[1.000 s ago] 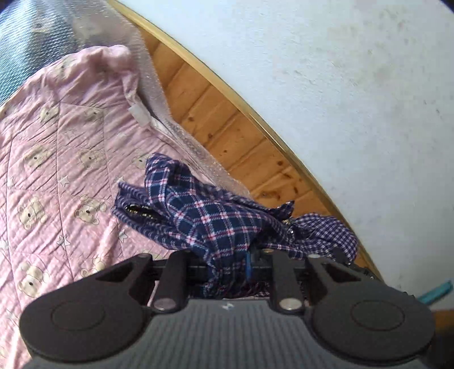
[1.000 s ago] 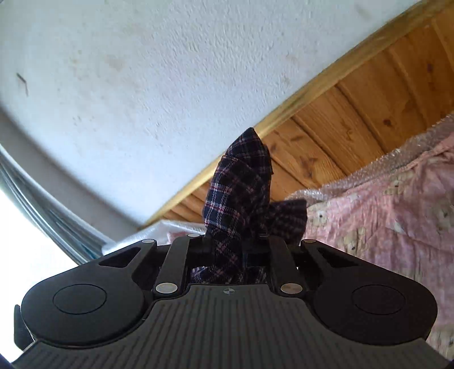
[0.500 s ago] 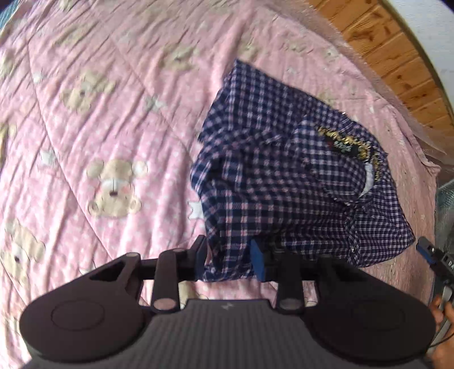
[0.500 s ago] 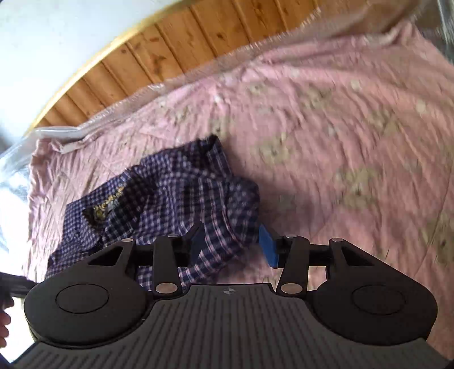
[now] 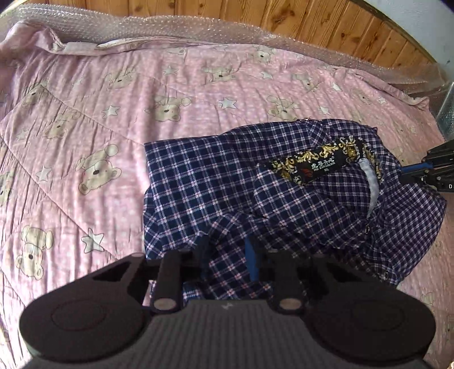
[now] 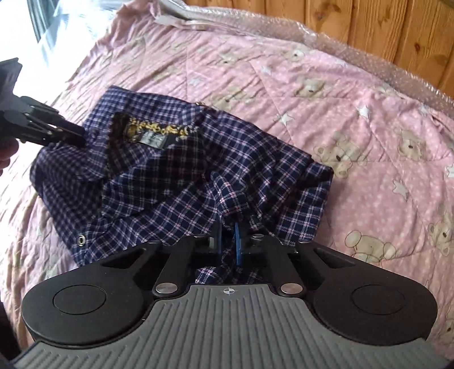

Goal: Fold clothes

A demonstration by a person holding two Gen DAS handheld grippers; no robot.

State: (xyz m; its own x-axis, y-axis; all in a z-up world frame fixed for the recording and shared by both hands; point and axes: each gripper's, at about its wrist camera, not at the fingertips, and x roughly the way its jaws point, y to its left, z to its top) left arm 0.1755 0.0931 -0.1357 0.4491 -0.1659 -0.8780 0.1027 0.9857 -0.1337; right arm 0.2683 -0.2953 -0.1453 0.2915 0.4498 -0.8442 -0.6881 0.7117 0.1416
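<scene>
A navy and pink plaid shirt (image 5: 215, 181) lies crumpled on the pink teddy-bear quilt (image 5: 85, 119), its collar with a black and gold label (image 5: 315, 164) facing up. My left gripper (image 5: 227, 252) is shut on the shirt's near edge, with cloth bunched between the jaws. My right gripper (image 6: 228, 235) is shut on another fold of the same shirt (image 6: 176, 176). The left gripper's fingers (image 6: 65, 132) show at the shirt's far left in the right wrist view. The right gripper's fingertips (image 5: 420, 167) show at the shirt's right edge in the left wrist view.
The quilt (image 6: 354, 113) covers a bed. Bubble wrap (image 5: 198, 25) runs along its far edge, below a wooden panelled wall (image 5: 312, 20). A bright window (image 6: 34, 25) is at the left in the right wrist view.
Both grippers have come down from in front of the wall to the quilt with the shirt. The shirt has gone from hanging bunched to lying spread on the bed.
</scene>
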